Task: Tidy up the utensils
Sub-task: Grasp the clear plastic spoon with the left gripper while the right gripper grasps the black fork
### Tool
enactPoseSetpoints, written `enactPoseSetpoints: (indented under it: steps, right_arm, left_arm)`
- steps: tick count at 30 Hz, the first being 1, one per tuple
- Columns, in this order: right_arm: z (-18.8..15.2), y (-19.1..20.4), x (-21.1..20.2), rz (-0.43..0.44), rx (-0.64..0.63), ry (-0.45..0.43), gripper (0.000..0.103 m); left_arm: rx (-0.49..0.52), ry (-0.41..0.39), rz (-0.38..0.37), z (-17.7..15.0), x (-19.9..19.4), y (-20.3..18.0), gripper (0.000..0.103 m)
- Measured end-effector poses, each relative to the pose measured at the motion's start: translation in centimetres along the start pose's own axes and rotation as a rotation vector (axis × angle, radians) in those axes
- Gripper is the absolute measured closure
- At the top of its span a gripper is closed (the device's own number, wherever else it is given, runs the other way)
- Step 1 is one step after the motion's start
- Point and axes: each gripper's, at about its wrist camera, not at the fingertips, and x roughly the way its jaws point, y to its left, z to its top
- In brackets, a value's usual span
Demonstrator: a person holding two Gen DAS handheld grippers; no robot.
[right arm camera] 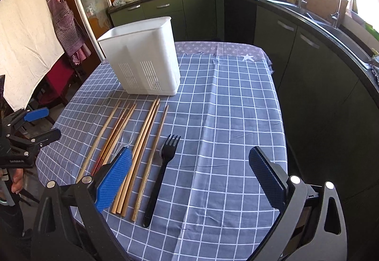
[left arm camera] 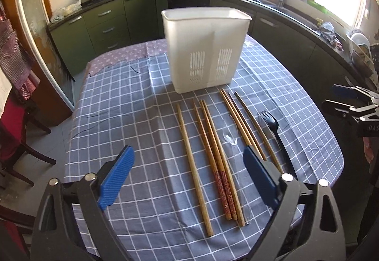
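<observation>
1. Left claw (left arm camera: 188, 175): jaws spread wide, gripping nothing, held low over the near edge of the surface (left arm camera: 132, 107); blue ribbed pads (left arm camera: 116, 178) frame the utensil row.
2. Right claw (right arm camera: 189, 178): also wide open and empty, at the near edge just right of the utensils, its left pad overlapping the chopstick ends in view.
3. Checked blue-grey tablecloth (right arm camera: 225, 107) covers the surface; a purple patterned cloth (right arm camera: 213, 48) shows at the far end.
4. White utensil holder (left arm camera: 205, 48): upright toward the far middle of the surface, slotted vents low on its front wall. Inside not visible from either view.
5. Wooden chopsticks (left arm camera: 213, 154): laid flat in a loose row just in front of the holder, lengthwise toward the cameras; two carry red patterned grips.
6. Clear plastic spoon (left arm camera: 231, 135): among the chopsticks, bowl toward the holder; its handle is faint, probably running alongside the red-grip pair.
7. Black plastic fork (right arm camera: 161, 171): rightmost in the row, tines toward the holder, just beside the last chopstick.
</observation>
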Motion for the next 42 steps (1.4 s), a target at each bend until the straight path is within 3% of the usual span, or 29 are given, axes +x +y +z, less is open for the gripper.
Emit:
enactPoseSetpoints:
  steps: [4,7,13,18,27,33,37,42]
  right_arm:
    - [0.8,-0.5,1.8,-0.003,0.005,0.109,0.013]
    - [1.0,-0.7,2.8,-0.012,-0.005,0.165,0.018]
    - [1.2,-1.3,4.1,0.010,0.004,0.218,0.032]
    - [0.9,-0.9,4.5,0.020,-0.017,0.234,0.045]
    - [0.7,-0.2,5.0,0.000,-0.049,0.258,0.055]
    - [0.5,0.4,5.1,0.011,-0.074,0.274,0.056]
    - [0.4,0.6,5.2,0.015,-0.077,0.278,0.056]
    - [0.5,1.0,5.3,0.021,-0.082,0.291,0.061]
  left_arm:
    - [0.027,0.106,-0.070,0.8,2.8,-2.1,0.034]
    - [0.023,0.172,-0.094,1.2,4.7,-3.2,0.052]
    - [0.001,0.313,-0.150,1.1,8.2,-4.6,0.078]
    - [0.009,0.332,-0.153,1.1,8.7,-5.3,0.083]
    - [0.031,0.380,-0.098,1.2,10.3,-6.2,0.084]
    - [0.031,0.423,-0.116,0.8,12.2,-7.0,0.084]
    - [0.034,0.418,-0.108,0.7,12.6,-7.2,0.092]
    - [0.039,0.410,-0.111,0.7,13.0,-6.7,0.093]
